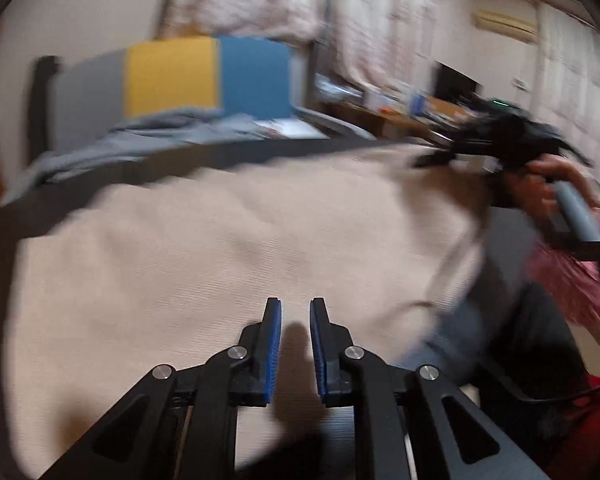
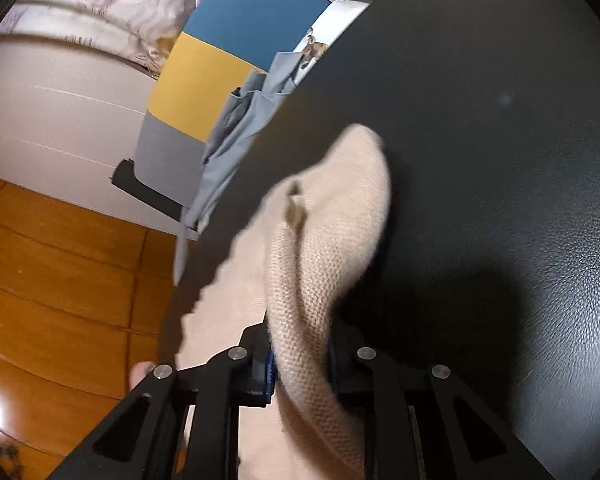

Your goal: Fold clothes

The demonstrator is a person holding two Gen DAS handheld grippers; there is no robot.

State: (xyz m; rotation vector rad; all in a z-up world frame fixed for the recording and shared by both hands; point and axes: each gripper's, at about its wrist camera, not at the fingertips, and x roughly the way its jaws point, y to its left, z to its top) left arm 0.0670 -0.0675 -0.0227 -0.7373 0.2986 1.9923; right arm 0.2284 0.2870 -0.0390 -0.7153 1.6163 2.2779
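Observation:
A beige knit garment point(image 1: 228, 248) lies spread over the dark table point(image 1: 4, 232) and fills most of the left wrist view. My left gripper point(image 1: 295, 308) hovers just above its near part, open, with nothing between the blue pads point(image 1: 274, 344). At the right of that view a hand holds my right gripper point(image 1: 432, 158) at the garment's far right edge. In the right wrist view my right gripper point(image 2: 300, 336) is shut on a bunched fold of the beige garment point(image 2: 332, 216), lifted above the black tabletop point(image 2: 500, 120).
A grey-blue garment point(image 1: 148, 136) lies bunched at the table's far left edge, also visible as grey cloth point(image 2: 236, 140) hanging over the rim. A chair back in grey, yellow and blue point(image 1: 172, 76) stands behind. Wooden floor point(image 2: 52, 272) lies below. A person's pink sleeve point(image 1: 568, 284) is at right.

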